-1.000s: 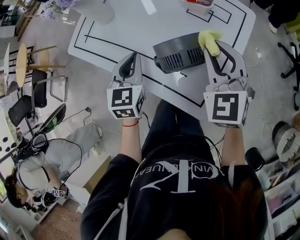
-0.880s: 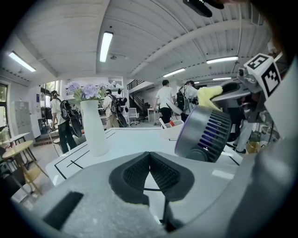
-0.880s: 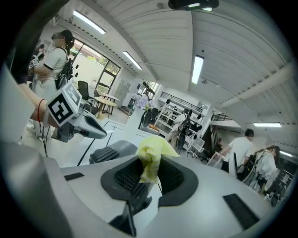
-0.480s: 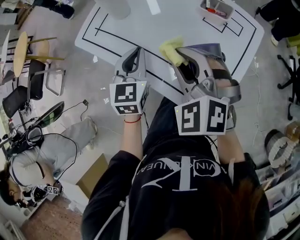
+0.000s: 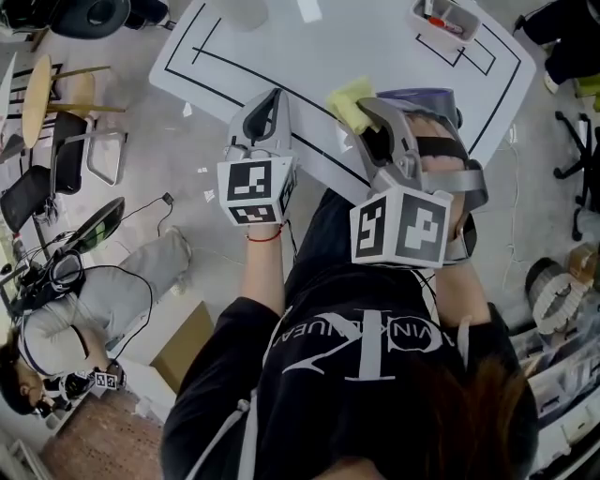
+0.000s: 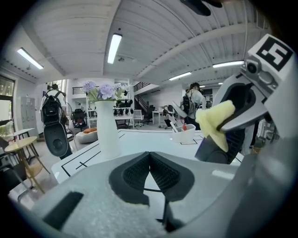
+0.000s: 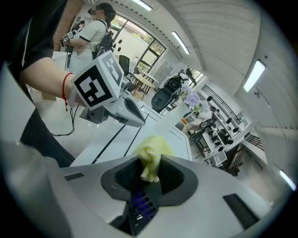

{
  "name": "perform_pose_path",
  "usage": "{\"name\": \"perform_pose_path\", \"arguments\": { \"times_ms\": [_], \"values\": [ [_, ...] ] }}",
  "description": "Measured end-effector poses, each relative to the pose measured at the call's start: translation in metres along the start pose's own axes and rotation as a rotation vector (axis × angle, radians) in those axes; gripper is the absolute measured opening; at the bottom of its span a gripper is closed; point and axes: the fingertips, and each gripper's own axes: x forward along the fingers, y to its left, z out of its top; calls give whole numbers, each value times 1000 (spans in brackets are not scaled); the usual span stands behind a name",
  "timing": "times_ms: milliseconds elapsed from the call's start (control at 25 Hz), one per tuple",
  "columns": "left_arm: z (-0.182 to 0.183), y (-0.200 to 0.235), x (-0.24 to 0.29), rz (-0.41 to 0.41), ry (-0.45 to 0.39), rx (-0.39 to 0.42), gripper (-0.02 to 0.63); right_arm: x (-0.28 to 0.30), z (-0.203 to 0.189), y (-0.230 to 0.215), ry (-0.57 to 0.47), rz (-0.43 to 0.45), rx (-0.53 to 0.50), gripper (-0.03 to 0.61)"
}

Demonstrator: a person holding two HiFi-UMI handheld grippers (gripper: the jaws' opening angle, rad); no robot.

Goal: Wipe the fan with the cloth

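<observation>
Yellow cloth (image 5: 349, 101) is clamped between the closed jaws of the right tool (image 5: 364, 111), which is held just over the grey fan (image 5: 427, 97) on the white tabletop (image 5: 281, 37). Alongside, the left tool (image 5: 272, 97) is kept fully closed, with nothing gripped.

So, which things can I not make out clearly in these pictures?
- Fan: head view, mostly hidden under the right gripper.
- Whether the cloth touches the fan: no view shows the contact.
- Vase: head view, cut by the top edge.
- Tray contents: head view, too small, partly cut off.
</observation>
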Motion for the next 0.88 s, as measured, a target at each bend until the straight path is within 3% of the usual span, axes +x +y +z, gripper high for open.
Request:
{"name": "perform_pose_path", "arguments": {
  "times_ms": [520, 880],
  "values": [
    [10, -40, 23, -81, -2, 36, 11, -31, -26, -25, -65, -81, 147, 91],
    [14, -53, 35, -86, 11, 54, 11, -49, -65, -49, -77, -153, 249, 91]
  ]
}}
